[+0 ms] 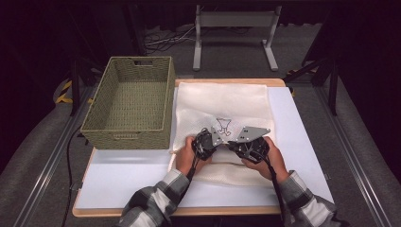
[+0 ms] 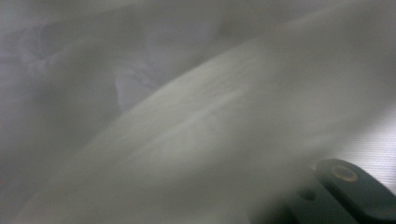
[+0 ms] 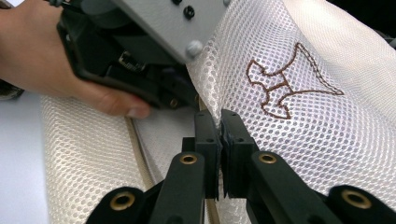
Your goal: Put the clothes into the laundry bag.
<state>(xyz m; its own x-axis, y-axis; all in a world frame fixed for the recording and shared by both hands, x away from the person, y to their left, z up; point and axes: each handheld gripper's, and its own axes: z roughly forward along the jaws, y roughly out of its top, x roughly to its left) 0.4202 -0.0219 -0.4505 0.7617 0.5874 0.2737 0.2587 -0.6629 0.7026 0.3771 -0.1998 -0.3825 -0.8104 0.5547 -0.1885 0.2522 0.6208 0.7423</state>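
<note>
High view first: a white table with a wooden edge carries a woven basket at about ten o'clock from the centre, its inside bare. Touching the basket's right wall lies a white mesh bag, spread flat from twelve o'clock down toward the person, with a small brown stitched emblem near its middle. At six o'clock two forearms in checked sleeves come in, each hand wrapped around a gripper.

The left gripper sits at the emblem's seven o'clock, the right gripper at its five o'clock, the two close together over the bag's near half.

Right gripper view: the right gripper has its jaws pressed together on a raised fold of the mesh bag, with the emblem at two o'clock from the tips. At ten o'clock, just beside the fold, the left gripper's black body shows in its hand.

Left gripper view: blurred pale mesh lies right against the lens; the jaws seem closed on the fabric, though the blur hides the pinch itself.
</note>
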